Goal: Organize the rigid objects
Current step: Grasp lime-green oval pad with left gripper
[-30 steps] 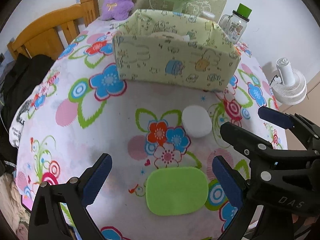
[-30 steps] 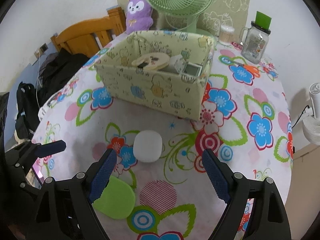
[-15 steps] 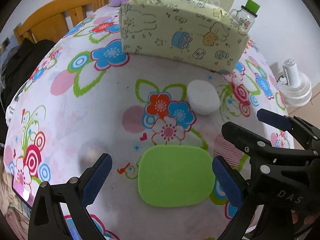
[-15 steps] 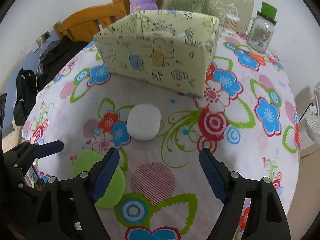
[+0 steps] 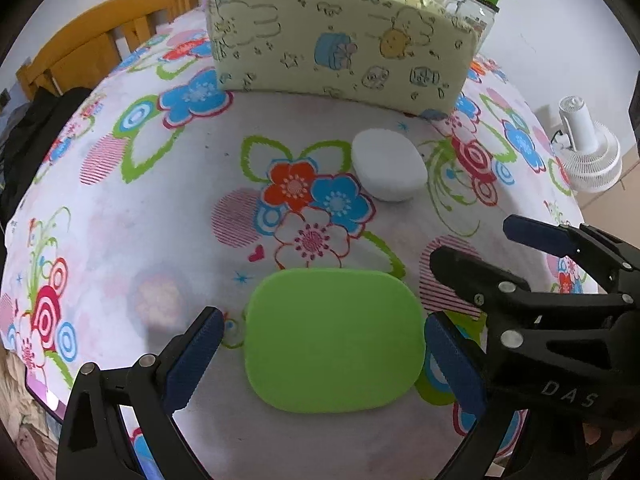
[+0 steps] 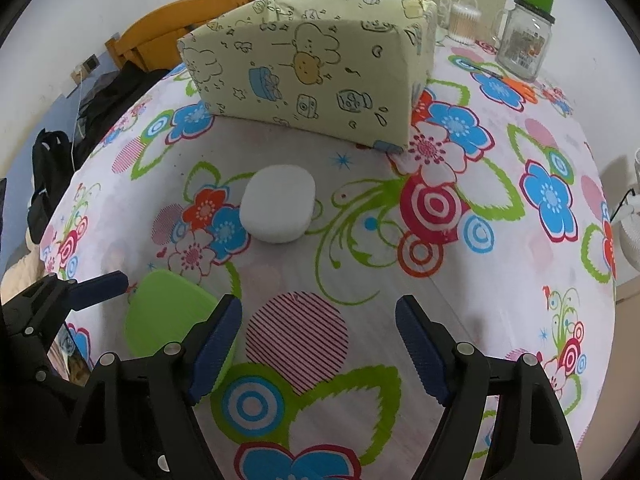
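My left gripper (image 5: 320, 354) gapes wide around the green pad (image 5: 334, 340) near the table's (image 5: 120, 208) front edge, gripping nothing; my right gripper (image 6: 320, 350) is open, empty.

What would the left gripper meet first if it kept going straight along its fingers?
Most likely the green pad: it lies flat on the tablecloth directly between the open left gripper fingers. The white case sits farther off and right of that line. Depth is uncertain.
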Demonstrator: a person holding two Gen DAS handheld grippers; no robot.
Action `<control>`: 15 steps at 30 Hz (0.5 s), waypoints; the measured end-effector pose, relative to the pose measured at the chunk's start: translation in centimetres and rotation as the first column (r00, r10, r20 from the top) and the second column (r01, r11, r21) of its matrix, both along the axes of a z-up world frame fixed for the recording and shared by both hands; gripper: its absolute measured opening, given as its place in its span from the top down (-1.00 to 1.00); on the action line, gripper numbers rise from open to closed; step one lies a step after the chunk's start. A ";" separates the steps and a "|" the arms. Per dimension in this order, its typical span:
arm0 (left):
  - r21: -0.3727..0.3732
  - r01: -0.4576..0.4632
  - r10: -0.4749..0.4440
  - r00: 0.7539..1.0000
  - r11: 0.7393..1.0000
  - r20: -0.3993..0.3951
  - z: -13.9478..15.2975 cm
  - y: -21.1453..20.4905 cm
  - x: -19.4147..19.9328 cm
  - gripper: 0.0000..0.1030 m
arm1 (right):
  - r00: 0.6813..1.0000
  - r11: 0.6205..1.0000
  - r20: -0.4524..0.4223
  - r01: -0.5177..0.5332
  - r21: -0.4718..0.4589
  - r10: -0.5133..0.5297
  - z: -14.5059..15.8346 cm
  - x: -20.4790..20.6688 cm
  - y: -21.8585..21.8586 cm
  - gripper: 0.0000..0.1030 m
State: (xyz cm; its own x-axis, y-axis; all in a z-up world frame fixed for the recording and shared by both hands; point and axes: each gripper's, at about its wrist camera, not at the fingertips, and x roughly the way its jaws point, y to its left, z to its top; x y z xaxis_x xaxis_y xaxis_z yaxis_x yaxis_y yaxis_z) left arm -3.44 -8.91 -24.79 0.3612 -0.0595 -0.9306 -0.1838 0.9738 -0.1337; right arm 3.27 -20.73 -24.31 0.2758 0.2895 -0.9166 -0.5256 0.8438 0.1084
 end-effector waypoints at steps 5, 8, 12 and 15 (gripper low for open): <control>0.032 -0.013 0.013 1.000 0.999 0.015 -0.1 -0.3 -0.2 -0.99 | 0.999 1.000 -0.019 0.031 0.001 -0.031 -0.5 0.3 -0.7 -0.59; 0.038 -0.011 0.010 1.000 0.999 0.029 -0.2 -0.5 -0.6 -1.00 | 0.999 0.999 -0.029 0.043 -0.001 -0.043 -0.9 0.3 -0.9 -0.59; 0.048 0.007 -0.008 1.000 0.999 0.029 -0.2 -0.9 -0.7 -1.00 | 0.999 0.999 -0.025 0.045 -0.001 -0.045 -0.9 0.4 -0.8 -0.59; 0.058 0.015 -0.016 0.999 0.998 0.031 -0.3 -1.2 -0.8 -1.00 | 0.998 0.999 -0.028 0.051 0.003 -0.050 -1.0 0.4 -0.9 -0.58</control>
